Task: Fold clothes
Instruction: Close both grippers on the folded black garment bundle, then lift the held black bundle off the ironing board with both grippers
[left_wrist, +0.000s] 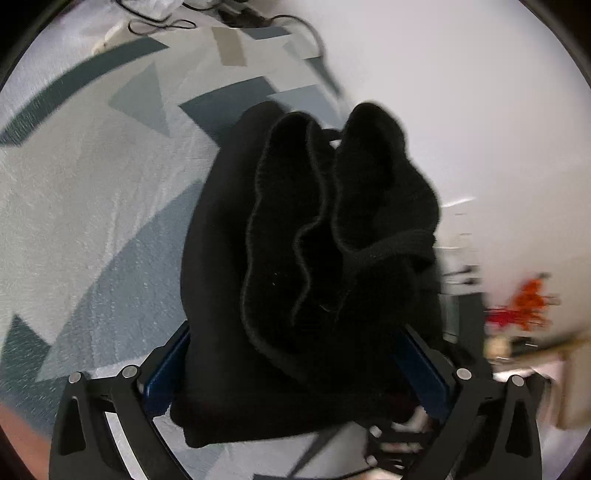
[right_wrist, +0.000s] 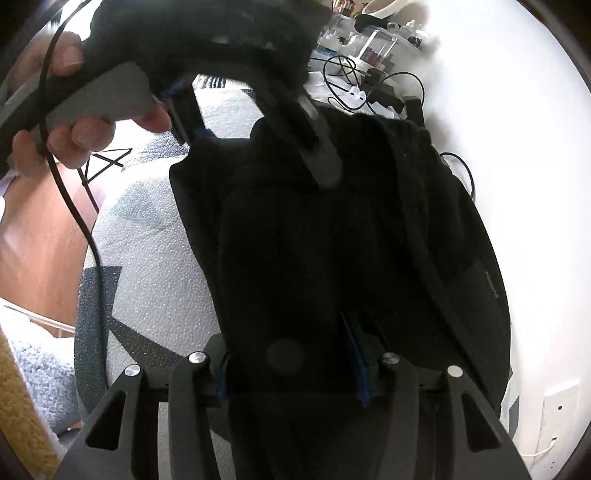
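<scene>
A black fleece garment (left_wrist: 314, 240) is bunched in thick folds above a patterned bedspread (left_wrist: 92, 192). Its lower end lies between the blue pads of my left gripper (left_wrist: 295, 332), whose jaws stand as wide as they go; the cloth drapes over both fingers. In the right wrist view the same garment (right_wrist: 332, 240) fills the middle of the picture. My right gripper (right_wrist: 288, 343) is shut on a thick fold of it, and the cloth hides most of its pads. A person's hand (right_wrist: 85, 136) grips the other tool's grey handle at the top left.
Black cables (left_wrist: 159, 22) lie on the far end of the bedspread. A white wall (left_wrist: 480, 110) runs along the right. Orange flowers (left_wrist: 528, 299) and a cluttered shelf stand at the right. Small bottles and chargers (right_wrist: 369, 51) lie beyond the garment. Wooden floor (right_wrist: 37, 229) shows at the left.
</scene>
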